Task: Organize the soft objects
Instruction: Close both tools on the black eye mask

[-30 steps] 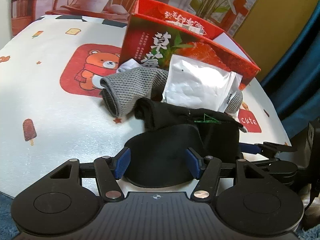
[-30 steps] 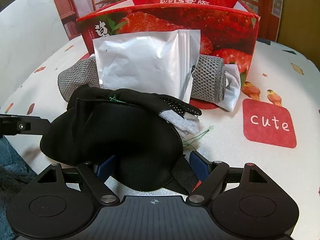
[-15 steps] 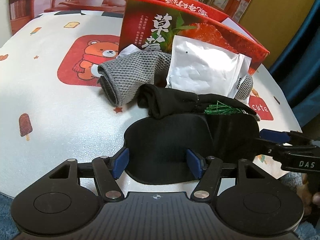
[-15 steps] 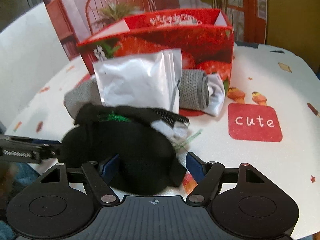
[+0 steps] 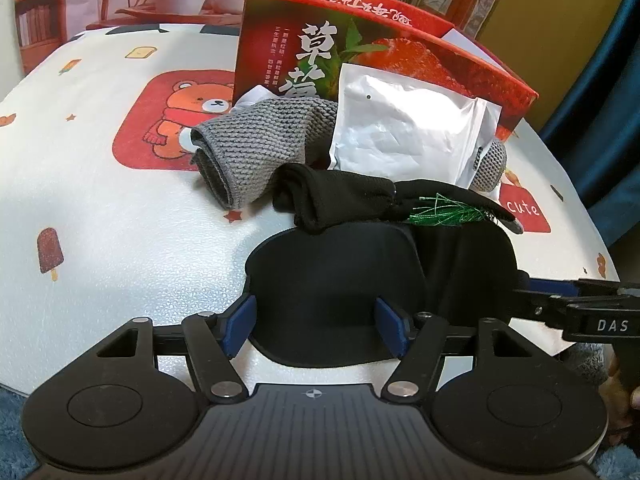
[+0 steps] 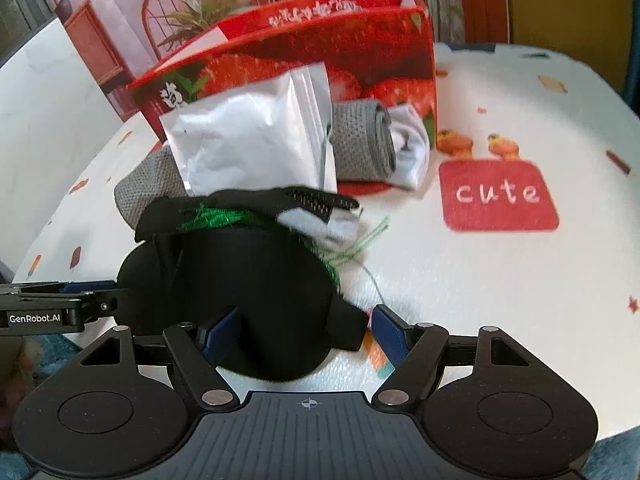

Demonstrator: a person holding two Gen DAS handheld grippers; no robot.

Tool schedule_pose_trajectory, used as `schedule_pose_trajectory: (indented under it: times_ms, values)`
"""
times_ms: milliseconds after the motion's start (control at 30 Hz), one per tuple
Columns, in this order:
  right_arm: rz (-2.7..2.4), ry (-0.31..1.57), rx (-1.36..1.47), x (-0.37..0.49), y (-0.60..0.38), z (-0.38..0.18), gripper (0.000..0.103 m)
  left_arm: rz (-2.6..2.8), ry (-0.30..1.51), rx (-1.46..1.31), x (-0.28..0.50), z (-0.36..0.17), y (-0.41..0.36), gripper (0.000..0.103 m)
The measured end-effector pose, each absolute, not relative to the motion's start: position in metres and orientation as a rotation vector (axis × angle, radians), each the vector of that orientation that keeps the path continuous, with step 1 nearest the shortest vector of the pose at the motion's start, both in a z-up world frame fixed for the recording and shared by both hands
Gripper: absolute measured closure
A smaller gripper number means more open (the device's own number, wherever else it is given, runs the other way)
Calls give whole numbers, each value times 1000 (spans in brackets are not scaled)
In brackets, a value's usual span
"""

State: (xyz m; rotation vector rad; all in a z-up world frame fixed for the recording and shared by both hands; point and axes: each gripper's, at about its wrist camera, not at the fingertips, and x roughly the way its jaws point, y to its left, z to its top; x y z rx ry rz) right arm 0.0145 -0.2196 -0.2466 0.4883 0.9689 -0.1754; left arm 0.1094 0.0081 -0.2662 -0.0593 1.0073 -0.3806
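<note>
Surface (image 5: 120,240) first: white cover with bear, popsicle and "cute" prints. Toward the back stands a red strawberry box (image 5: 280,52), open on top. A silver foil pouch (image 5: 400,136) leans on its front, with a rolled grey knit cloth (image 5: 256,148) lying behind the pouch. Nearer, a black eye mask (image 5: 332,280) lies flat at the front edge, and a black glove (image 5: 340,196) trailing green threads (image 5: 448,210) sits along its far side. The left gripper (image 5: 316,320) fingers have just been opening and the right gripper (image 6: 302,332) fingers closing. Both pairs stand fairly wide, each straddling one end of the mask, and neither looks like it's pinching it.
</note>
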Motion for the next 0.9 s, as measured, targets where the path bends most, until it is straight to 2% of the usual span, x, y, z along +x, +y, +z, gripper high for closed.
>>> schedule_pose_trajectory:
  times_ms: [300,367,600,700,767,900]
  values:
    - [-126,936,569,18,-221,-253,34,-387,1006,-55,108,-267,7,32]
    - [-119,923,584,16,-222,-251,42,-386,1004,-50,108,-267,6,32]
    - [-125,843,530,6,-217,-230,56,-385,1005,-50,108,-267,7,32]
    - [-121,807,504,3,-214,-221,66,-386,1005,-50,108,-267,7,32]
    - [-123,789,499,1,-214,-218,78,-386,1005,-53,108,-267,8,32]
    - [-146,784,502,0,-217,-218,85,-387,1008,-81,108,-267,12,32]
